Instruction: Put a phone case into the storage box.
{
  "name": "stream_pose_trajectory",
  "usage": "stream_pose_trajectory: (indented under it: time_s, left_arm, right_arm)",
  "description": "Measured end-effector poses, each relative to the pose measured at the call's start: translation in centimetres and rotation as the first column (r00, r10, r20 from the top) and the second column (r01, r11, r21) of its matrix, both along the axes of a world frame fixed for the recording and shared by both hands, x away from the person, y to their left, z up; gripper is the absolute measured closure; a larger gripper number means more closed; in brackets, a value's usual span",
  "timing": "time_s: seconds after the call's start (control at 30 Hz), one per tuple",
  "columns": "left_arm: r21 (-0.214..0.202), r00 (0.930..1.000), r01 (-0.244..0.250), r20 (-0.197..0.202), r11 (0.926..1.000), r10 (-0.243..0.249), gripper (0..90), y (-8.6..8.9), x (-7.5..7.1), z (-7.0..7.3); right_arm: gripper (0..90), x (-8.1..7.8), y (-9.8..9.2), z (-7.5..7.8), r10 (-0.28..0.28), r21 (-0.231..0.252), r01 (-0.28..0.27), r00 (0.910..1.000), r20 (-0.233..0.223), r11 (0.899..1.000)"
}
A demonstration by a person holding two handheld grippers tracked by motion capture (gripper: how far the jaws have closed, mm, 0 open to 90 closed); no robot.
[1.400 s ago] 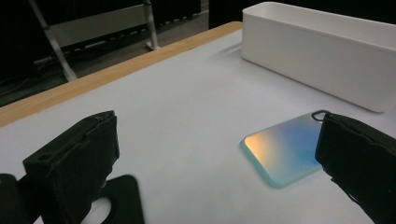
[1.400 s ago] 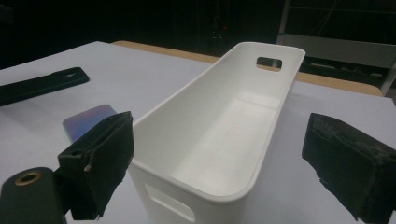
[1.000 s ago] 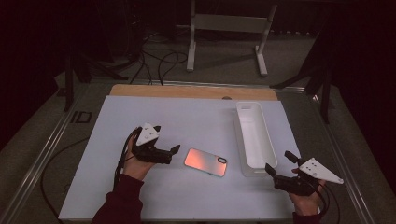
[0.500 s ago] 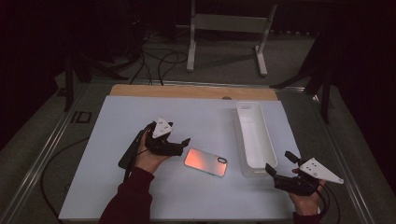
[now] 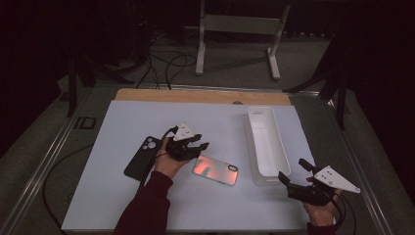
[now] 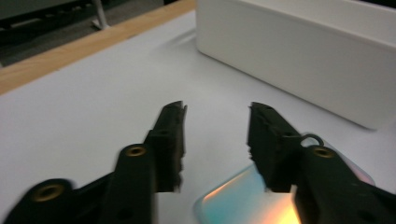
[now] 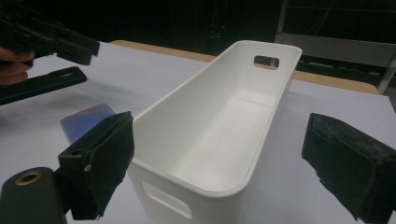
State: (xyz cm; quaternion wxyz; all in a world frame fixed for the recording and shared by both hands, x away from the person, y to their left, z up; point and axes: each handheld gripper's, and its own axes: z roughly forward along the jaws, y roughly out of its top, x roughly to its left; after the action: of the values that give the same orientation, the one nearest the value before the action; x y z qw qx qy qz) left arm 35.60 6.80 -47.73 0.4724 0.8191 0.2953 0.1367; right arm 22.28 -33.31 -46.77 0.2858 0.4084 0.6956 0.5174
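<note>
Covering part of the iridescent phone case, seemingly, left tongs.

Left tool reached shiny phone case, jaws closing

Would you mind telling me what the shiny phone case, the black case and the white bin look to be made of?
Shiny phone case: probably glossy plastic with an iridescent finish; it reflects orange and blue-green bands. Black case: matte, perhaps rubber or silicone; it shows no glare, though the dim light leaves it open. White bin: smooth moulded plastic, judging by its rounded rim and cut-out handles.
</note>
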Motion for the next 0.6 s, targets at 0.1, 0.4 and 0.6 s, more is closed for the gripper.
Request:
stream_pose_trajectory:
  time_s: [0.1, 0.4, 0.6]
  left_arm:
    - [0.014, 0.9998, 0.014, -0.016, 0.9998, -0.013, 67.5, -0.6, 0.2, -0.5]
    - [0.069, 0.9959, 0.050, -0.079, 0.9964, -0.045, 90.0, -1.8, 1.0, -2.3]
    - [0.117, 0.9914, 0.056, -0.124, 0.9915, -0.042, 90.0, -2.3, 1.6, -3.4]
  right_arm:
    - [9.2, 0.0, 0.0, 0.0, 0.001, -0.003, -0.001, 1.0000, 0.003, 1.000]
    - [9.2, 0.0, 0.0, 0.0, 0.000, -0.002, 0.000, 1.0000, 0.003, 1.000]
    - [9.2, 0.0, 0.1, 0.0, 0.001, -0.004, -0.001, 1.0000, 0.001, 1.000]
